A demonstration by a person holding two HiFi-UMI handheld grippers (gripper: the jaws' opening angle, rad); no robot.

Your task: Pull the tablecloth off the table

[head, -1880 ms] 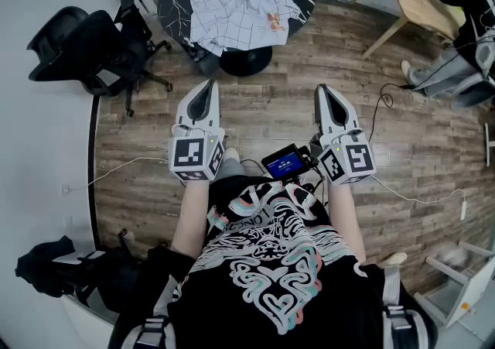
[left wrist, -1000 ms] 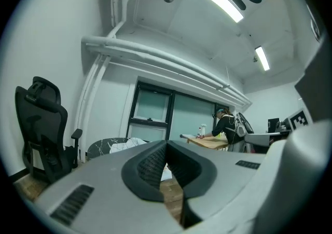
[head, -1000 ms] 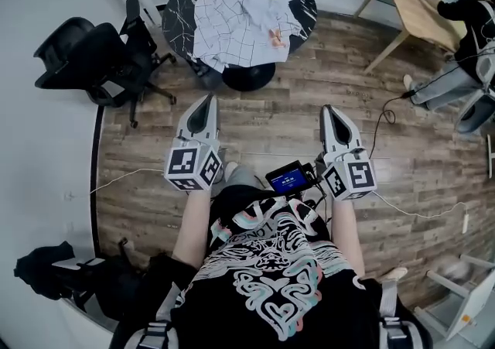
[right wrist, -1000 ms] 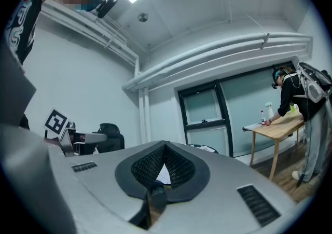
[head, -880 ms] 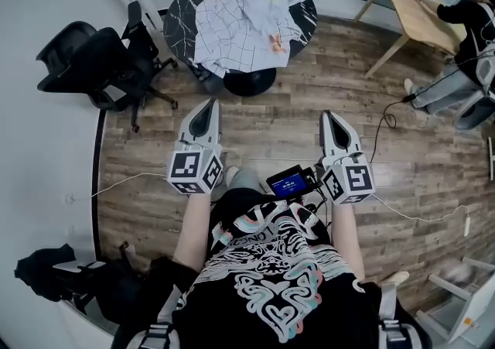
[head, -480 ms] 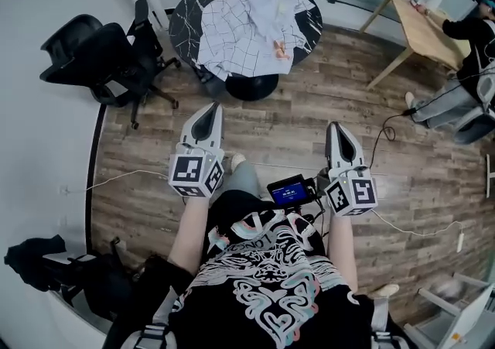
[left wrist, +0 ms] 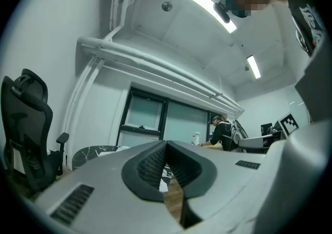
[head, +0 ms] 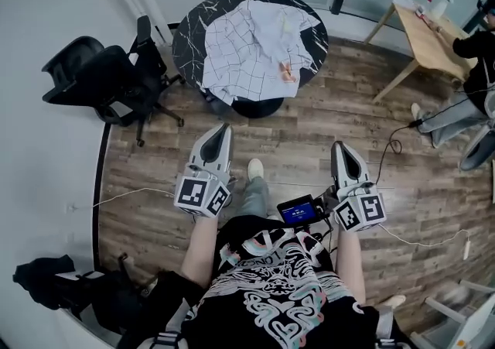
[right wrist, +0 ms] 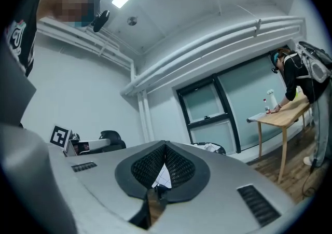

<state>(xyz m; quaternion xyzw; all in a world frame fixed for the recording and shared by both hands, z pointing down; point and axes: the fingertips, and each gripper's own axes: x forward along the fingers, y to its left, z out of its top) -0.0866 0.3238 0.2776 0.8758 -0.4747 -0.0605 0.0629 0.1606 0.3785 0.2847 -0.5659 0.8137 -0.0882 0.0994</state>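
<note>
A white grid-patterned tablecloth [head: 247, 53] lies crumpled over a round black marble table [head: 186, 30] at the top of the head view. A small orange thing [head: 287, 71] sits on the cloth's right part. Both grippers hover over the wood floor, well short of the table and pointing toward it. My left gripper [head: 224, 128] is shut and holds nothing; in the left gripper view [left wrist: 166, 146] the table [left wrist: 93, 152] shows far off. My right gripper [head: 339, 145] is shut and holds nothing; a patch of the cloth [right wrist: 162, 176] shows past its closed tips [right wrist: 165, 146].
A black office chair [head: 100, 76] stands left of the table. At the top right a person [head: 476, 46] sits at a wooden desk [head: 421, 22]. Cables [head: 394, 138] run over the floor on the right. A dark bag [head: 46, 282] lies at the lower left.
The person has stepped toward the round table, which now sits lower and nearer in the head view. Both grippers stay shut and level in front of the body.
</note>
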